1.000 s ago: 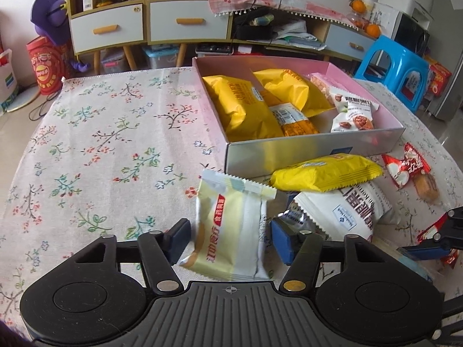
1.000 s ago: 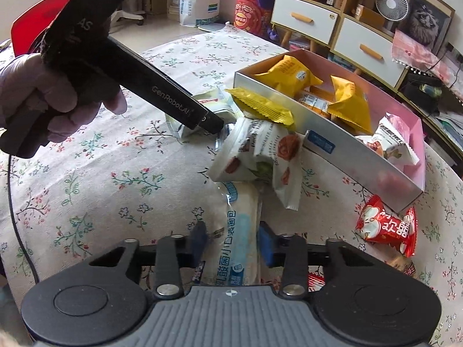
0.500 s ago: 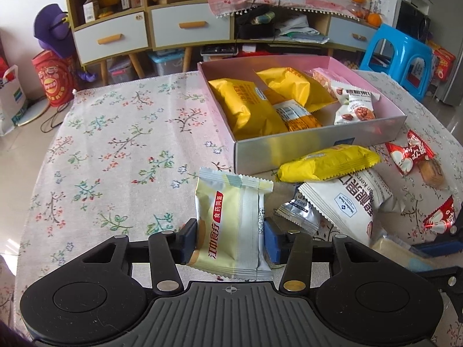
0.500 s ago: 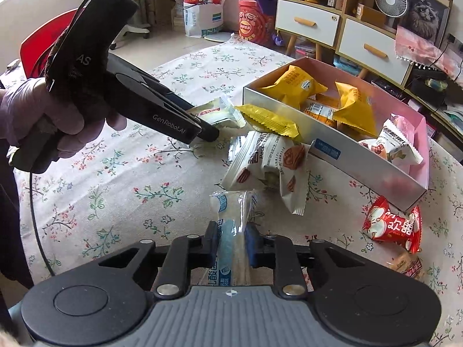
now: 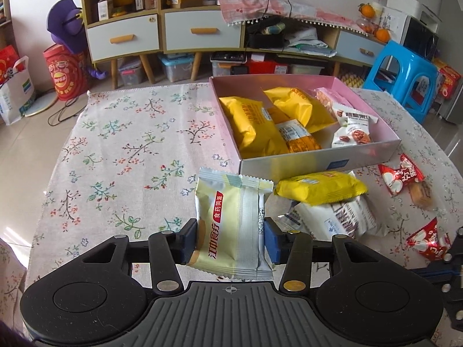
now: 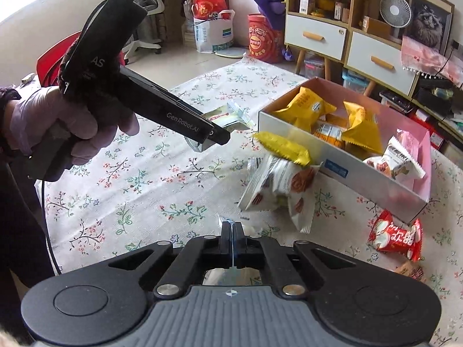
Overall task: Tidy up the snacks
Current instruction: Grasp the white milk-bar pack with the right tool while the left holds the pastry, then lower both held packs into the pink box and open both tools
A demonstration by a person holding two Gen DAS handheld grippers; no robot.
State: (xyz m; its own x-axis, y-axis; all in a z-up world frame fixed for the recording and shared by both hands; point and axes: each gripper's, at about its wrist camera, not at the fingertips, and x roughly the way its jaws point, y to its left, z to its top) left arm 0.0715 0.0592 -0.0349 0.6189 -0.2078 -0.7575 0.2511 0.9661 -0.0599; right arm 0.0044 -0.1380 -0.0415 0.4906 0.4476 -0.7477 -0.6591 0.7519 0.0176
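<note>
From the left wrist view, the left tongs [image 5: 231, 238] are clenched on a pale yellow snack packet [image 5: 231, 225] with red lettering, one blue pad pressing each side edge; the packet stands upright between them, its crimped top toward the box. The pink-lined snack box [image 5: 318, 162] sits on the flowered tablecloth of the table [image 5: 130, 150], just beyond the held packet. Inside the box lie two large yellow packets [image 5: 249, 121], an orange-and-white packet [image 5: 298, 138], a white nut packet [image 5: 351, 133] and a pink packet at the back. Just outside the box's near wall, a yellow packet [image 5: 319, 188] rests on top of a white packet [image 5: 338, 217]. To the right of the box lie red candy wrappers [image 5: 400, 173]. Part of the other tool shows at the right edge.

From the right wrist view, the right tongs [image 6: 232, 238] are pressed fully together on a thin light-blue and white wrapper [image 6: 228, 221], whose edge sticks up between the pads. Left of the box [image 6: 347, 173], a gloved hand [image 6: 58, 127] holds the left tongs [image 6: 215, 134] above the table, gripping the pale packet [image 6: 228, 117]. Against the box's near corner, the yellow packet [image 6: 282, 147] leans on the white packets printed with nuts [image 6: 280, 188]. A red wrapper [image 6: 395, 235] lies on the cloth before the box's right end.
</note>
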